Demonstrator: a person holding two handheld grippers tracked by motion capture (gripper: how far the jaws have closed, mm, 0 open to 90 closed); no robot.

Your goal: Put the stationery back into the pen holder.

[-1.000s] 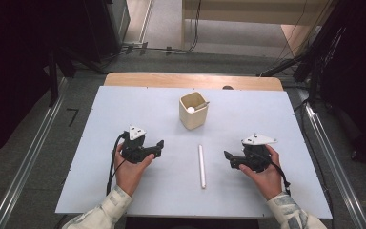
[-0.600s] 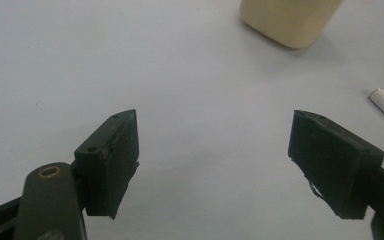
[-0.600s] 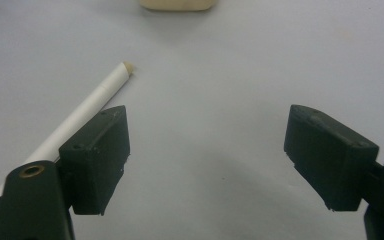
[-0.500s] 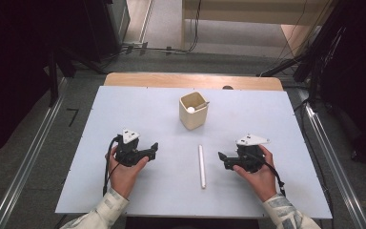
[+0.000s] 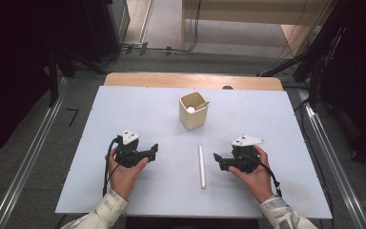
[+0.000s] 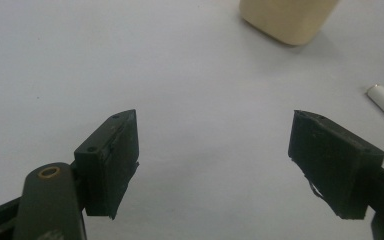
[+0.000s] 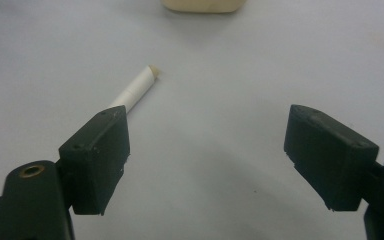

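— Where do things stand, left to right?

— The left gripper (image 5: 148, 152) has its jaws apart and empty. Then the white stick (image 5: 201, 165), flat on the table (image 5: 100, 124), its long axis running away from the person toward the beige cup (image 5: 193, 110).

— And the right gripper (image 5: 220, 158)?

— Jaws apart too, just beside the stick (likely the nearer one).

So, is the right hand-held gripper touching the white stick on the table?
Apart. In the high view, bare table separates the right hand-held gripper from the white stick; its jaws stand open.
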